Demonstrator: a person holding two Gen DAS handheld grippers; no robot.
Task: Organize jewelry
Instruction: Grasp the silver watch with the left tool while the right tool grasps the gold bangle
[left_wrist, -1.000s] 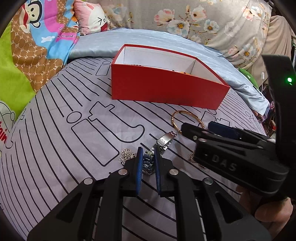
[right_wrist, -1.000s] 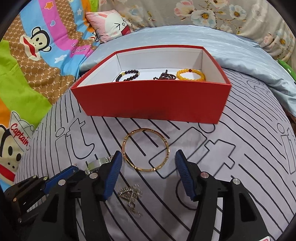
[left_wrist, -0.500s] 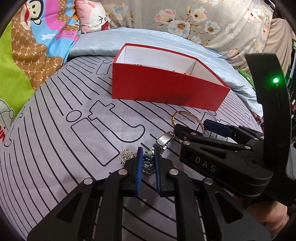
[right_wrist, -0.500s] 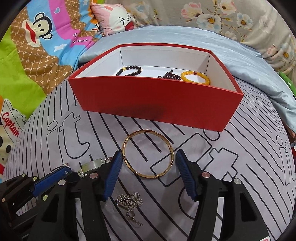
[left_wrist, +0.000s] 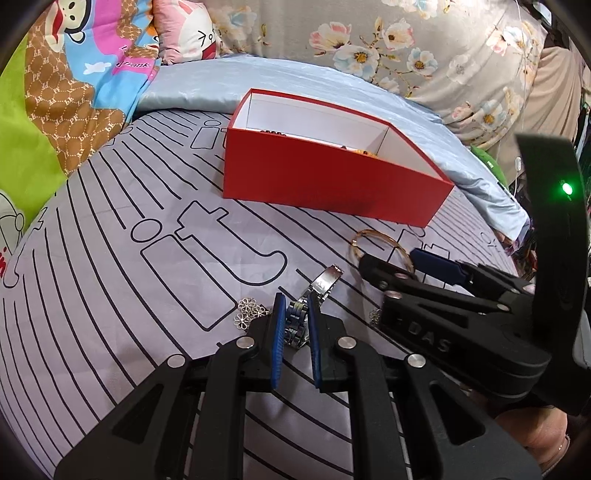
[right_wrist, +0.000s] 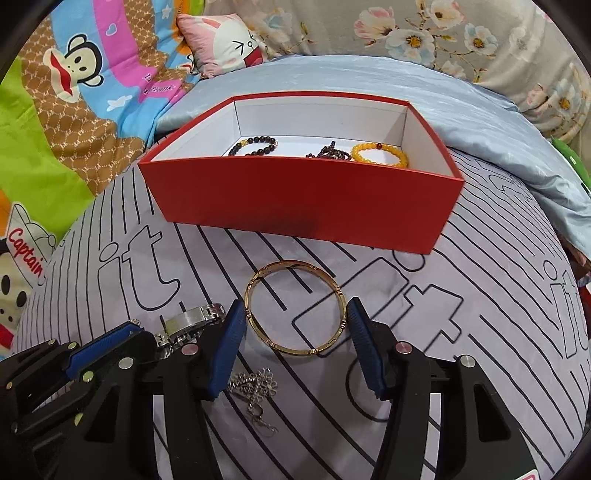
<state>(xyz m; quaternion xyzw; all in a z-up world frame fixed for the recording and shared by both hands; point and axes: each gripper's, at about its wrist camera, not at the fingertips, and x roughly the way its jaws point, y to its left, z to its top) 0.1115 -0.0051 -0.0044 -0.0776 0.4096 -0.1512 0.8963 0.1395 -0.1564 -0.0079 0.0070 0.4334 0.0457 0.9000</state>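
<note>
The left claw (left_wrist: 295, 332) is clamped on the watch (left_wrist: 297, 321). The right claw (right_wrist: 295, 343), jaws just closing, straddles the bangle (right_wrist: 295, 306) without touching. It looks stiff and slippery; take opposite rims.

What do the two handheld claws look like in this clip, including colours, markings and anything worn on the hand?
Both claws are matte black plastic linkages with silver round pivot pins and ribbed blue pads on the fingers. The left claw shows this up close. The right claw matches; seen from the left wrist view, its side carries raised "DAS" lettering, and a black housing behind it has a lit green indicator light. A thin ring shows on the hand below.
</note>
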